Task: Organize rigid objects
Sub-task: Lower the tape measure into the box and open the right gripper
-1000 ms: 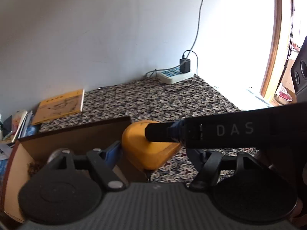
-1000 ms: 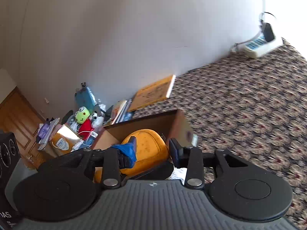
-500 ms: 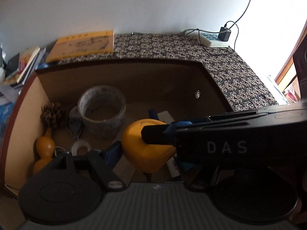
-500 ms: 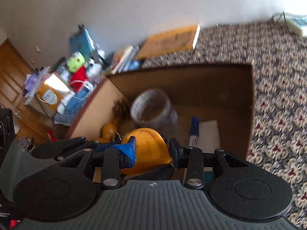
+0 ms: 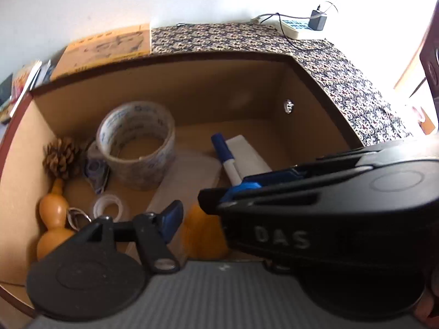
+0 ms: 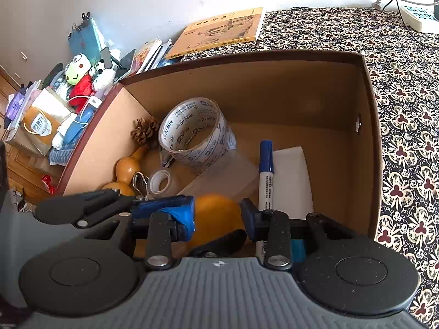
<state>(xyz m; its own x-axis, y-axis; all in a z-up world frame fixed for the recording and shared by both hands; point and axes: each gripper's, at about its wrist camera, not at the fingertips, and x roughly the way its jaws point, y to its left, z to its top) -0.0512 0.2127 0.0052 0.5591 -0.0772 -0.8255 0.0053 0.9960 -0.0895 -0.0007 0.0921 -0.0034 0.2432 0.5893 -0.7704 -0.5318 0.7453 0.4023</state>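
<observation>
Cardboard box (image 6: 367, 142) stands open on the patterned cloth, already holding, from left to right: a pine cone (image 6: 145, 131), a gourd (image 6: 126, 167), a small tape roll (image 6: 161, 182), a large tape roll (image 6: 196, 135), a clear flat case (image 6: 227, 175) and a blue marker (image 6: 265, 174) lying on a white slab (image 6: 292, 175). The left gripper (image 5: 189, 213) shows only one blue-padded finger; the other is hidden behind the right tool, so its state cannot be told. The right gripper (image 6: 218, 215) has its fingers spread, no longer pinching. The orange rounded object (image 6: 216, 216) sits low at the near side of the box, between those fingers; contact with the floor is not visible. Judgement: placement step, at release. Next move calls for a straight lift clear of the near wall without dragging the object.
</observation>
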